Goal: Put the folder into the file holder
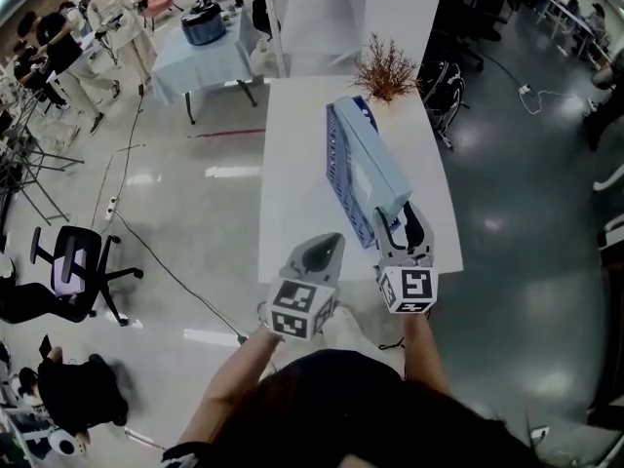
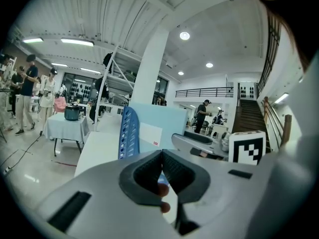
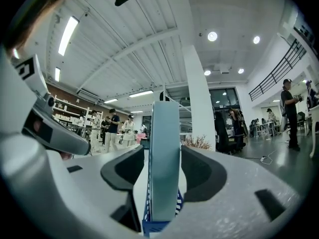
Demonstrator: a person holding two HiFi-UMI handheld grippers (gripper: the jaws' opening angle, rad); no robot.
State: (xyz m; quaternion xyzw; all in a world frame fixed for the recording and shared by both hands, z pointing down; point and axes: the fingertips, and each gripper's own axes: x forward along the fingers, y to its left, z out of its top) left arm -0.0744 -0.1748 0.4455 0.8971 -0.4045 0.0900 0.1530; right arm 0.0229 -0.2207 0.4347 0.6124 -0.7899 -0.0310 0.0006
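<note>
The left tool (image 1: 330, 242) is hanging just left of the blue file holder (image 1: 341, 175), jaws shut together. The light blue folder (image 1: 375, 159) is standing inside the file holder on the white table (image 1: 292, 164). The right tool (image 1: 402, 224) is hovering at the file holder's near end, jaws apart around the folder, not squeezing it.

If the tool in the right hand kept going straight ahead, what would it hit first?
Most likely the pale blue folder: its edge stands between the open jaws of the right tool, upright in the blue perforated plastic file holder, so that edge comes first.
</note>
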